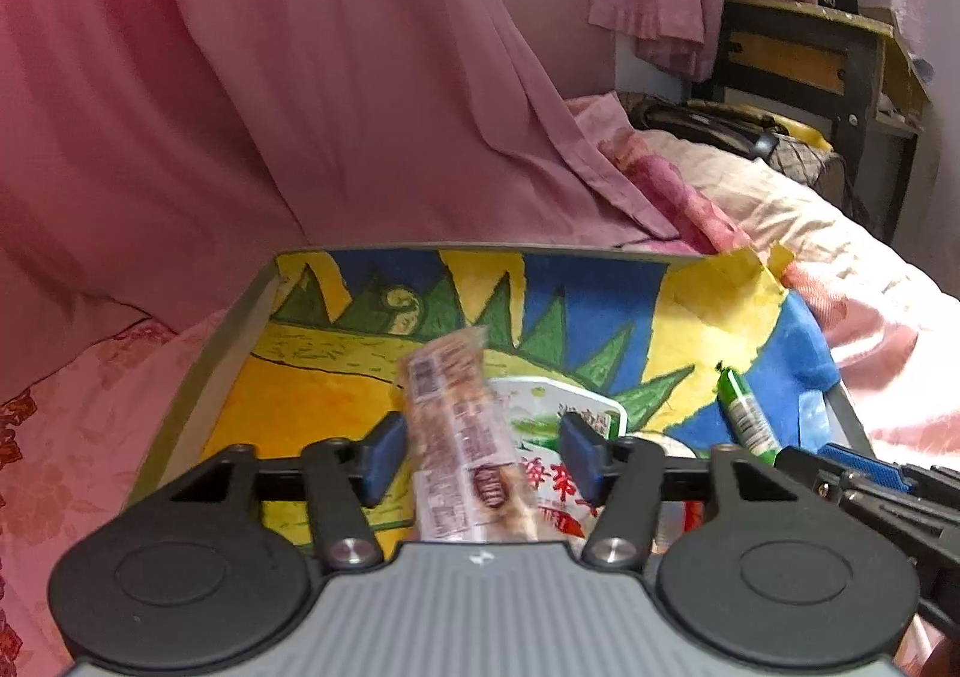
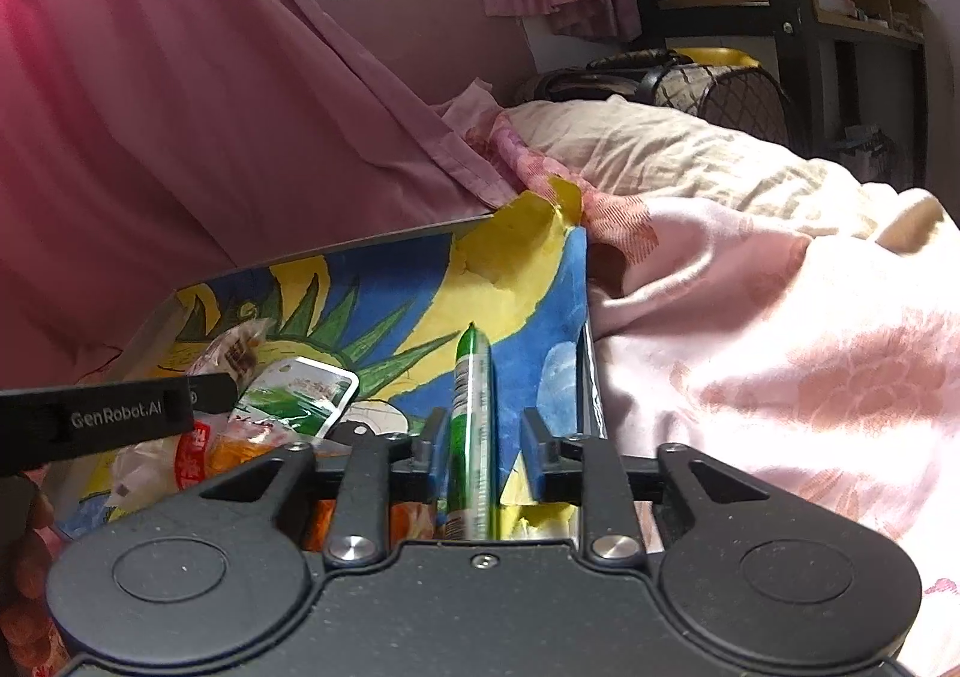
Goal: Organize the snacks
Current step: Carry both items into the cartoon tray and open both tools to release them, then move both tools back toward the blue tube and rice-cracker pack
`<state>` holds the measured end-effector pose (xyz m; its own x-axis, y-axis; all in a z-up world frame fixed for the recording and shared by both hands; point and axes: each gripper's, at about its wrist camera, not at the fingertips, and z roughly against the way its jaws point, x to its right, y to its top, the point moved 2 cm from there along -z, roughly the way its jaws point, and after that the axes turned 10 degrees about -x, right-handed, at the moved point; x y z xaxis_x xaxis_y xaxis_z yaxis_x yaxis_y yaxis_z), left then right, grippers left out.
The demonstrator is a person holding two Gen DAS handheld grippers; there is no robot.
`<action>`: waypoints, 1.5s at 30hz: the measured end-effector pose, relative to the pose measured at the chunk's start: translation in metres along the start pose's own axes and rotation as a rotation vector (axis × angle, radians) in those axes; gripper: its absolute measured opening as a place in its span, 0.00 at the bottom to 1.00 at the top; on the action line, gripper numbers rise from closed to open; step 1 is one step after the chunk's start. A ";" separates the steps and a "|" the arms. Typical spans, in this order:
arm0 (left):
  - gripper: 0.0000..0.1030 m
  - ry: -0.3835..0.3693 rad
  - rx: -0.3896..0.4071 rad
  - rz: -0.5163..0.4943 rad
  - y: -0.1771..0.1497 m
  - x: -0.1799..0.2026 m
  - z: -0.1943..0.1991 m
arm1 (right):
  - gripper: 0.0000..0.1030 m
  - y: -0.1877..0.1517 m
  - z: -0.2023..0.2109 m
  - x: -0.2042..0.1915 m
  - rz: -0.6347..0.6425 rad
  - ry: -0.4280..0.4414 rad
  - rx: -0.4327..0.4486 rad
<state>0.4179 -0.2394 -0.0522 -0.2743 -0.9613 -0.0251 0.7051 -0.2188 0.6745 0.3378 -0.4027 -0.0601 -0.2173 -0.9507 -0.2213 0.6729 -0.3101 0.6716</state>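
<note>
Both grippers let go over tray.
Left gripper (image 1: 480,458) parted, clear of pink snack pack (image 1: 465,437); right gripper (image 2: 483,458) parted, green stick (image 2: 472,425) loose between.

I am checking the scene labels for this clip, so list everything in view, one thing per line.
Tray: one, grey rim, painted paper lining, on the bed.
Pink snack bar: one, between the left pads, untouched.
White-green packet: one, under the bar.
Green stick: one, between the right pads.
Red-orange packets: count unclear, tray's near end.
Curtain: pink, behind the tray.
Bedding: pink floral.
Handbag: one, patterned, by the pillow.
Shelf: one, dark, far right.
Left gripper: open.
Right gripper: open.
</note>
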 end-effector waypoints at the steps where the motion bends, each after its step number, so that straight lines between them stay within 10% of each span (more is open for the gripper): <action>1: 0.69 -0.003 0.006 0.008 0.001 -0.001 0.003 | 0.33 0.001 0.002 -0.001 0.006 -0.005 0.009; 10: 0.99 0.005 0.139 0.091 0.007 -0.014 0.059 | 0.64 0.014 0.047 -0.012 0.048 0.006 0.156; 30: 1.00 0.049 0.291 0.186 -0.043 -0.063 0.215 | 0.95 -0.011 0.213 -0.060 0.176 0.106 0.430; 45: 1.00 0.063 0.291 0.171 -0.108 -0.096 0.273 | 0.99 -0.085 0.269 -0.095 0.251 0.123 0.412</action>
<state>0.1893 -0.0781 0.0782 -0.1208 -0.9904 0.0666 0.5190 -0.0058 0.8547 0.1116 -0.2864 0.0940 0.0174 -0.9965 -0.0818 0.3527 -0.0705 0.9331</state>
